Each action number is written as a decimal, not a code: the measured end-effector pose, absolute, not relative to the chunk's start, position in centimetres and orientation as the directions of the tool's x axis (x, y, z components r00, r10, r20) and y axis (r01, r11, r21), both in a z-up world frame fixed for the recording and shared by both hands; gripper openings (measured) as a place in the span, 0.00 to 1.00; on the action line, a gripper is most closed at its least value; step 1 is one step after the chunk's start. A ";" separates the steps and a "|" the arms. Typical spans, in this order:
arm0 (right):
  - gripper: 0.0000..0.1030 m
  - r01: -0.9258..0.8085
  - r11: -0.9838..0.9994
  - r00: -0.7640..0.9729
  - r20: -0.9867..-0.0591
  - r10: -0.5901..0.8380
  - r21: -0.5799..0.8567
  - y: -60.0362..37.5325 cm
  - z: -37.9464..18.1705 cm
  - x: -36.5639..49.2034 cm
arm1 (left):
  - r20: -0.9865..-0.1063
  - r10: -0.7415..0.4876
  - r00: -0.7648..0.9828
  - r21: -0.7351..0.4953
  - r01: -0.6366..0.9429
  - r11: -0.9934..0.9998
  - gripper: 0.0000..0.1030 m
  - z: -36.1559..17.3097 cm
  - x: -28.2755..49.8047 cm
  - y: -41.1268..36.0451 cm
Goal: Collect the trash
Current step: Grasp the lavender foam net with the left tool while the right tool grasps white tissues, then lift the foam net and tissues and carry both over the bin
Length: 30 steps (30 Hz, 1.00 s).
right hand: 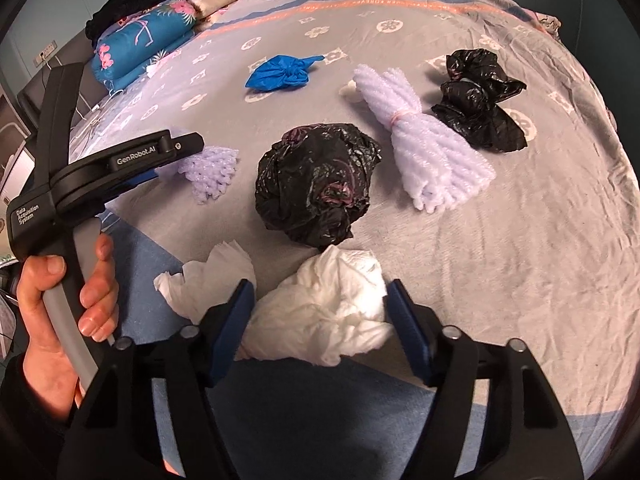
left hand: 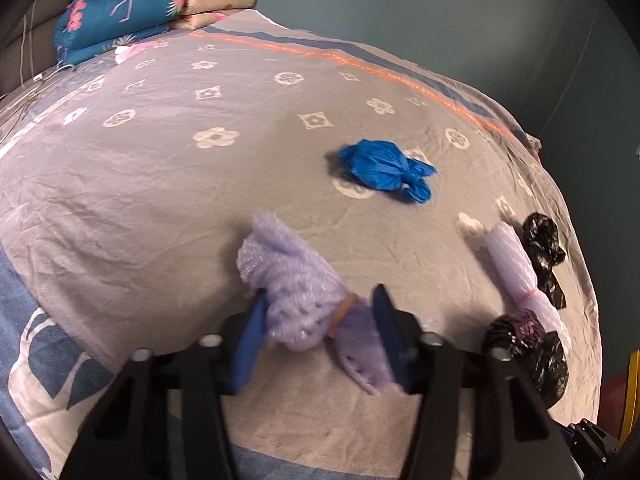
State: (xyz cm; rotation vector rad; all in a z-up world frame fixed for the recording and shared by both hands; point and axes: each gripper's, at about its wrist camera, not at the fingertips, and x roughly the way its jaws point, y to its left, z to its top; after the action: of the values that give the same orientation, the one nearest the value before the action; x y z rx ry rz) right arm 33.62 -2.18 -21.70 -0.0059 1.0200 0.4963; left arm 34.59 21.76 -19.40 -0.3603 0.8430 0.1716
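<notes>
Right wrist view, left to right: foam netting bundle [right hand: 210, 172] is clasped by the left gripper [left hand: 316, 320]; white tissue wad [right hand: 324, 320] is bracketed, untouched, by the wide right gripper [right hand: 320, 316]. Five more scraps are left uncollected on the bedspread [right hand: 540, 260]. No bin is seen.

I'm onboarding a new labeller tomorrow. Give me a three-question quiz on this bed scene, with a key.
1. True or false: the left tool has purple foam netting between its fingers.
2. What sits between the right tool's fingers: A) the blue bag, B) crumpled white paper, C) a black bag?
3. How many black bags lie on the bedspread in the right wrist view?

Key: 1 true; 2 B; 3 two, the second one beside the white foam bundle.
</notes>
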 end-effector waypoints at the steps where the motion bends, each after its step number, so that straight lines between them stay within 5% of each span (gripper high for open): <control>1: 0.56 -0.399 0.890 0.426 -0.815 0.394 0.222 -2.0 -21.7 33.6 | -0.755 0.009 0.656 -0.237 -0.285 0.929 0.39 -19.4 34.6 21.6; 7: 0.24 -0.411 0.876 0.404 -0.811 0.423 0.253 -1.6 -21.5 33.2 | -0.739 -0.021 0.674 -0.275 -0.274 0.922 0.33 -18.8 34.1 21.6; 11: 0.15 -0.417 0.872 0.407 -0.806 0.431 0.256 -1.4 -21.2 32.8 | -0.722 -0.051 0.691 -0.318 -0.266 0.910 0.33 -18.3 33.8 21.8; 30: 0.13 -0.434 0.854 0.422 -0.773 0.474 0.286 -4.2 -16.5 28.6 | -0.657 -0.055 0.752 -0.308 -0.201 0.930 0.32 -15.0 30.7 19.7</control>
State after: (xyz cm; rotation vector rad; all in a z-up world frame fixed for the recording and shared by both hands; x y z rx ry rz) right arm 28.59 -4.19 -16.48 0.0450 0.9823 0.5685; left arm 30.69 19.68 -15.02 -0.3762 0.7193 0.0813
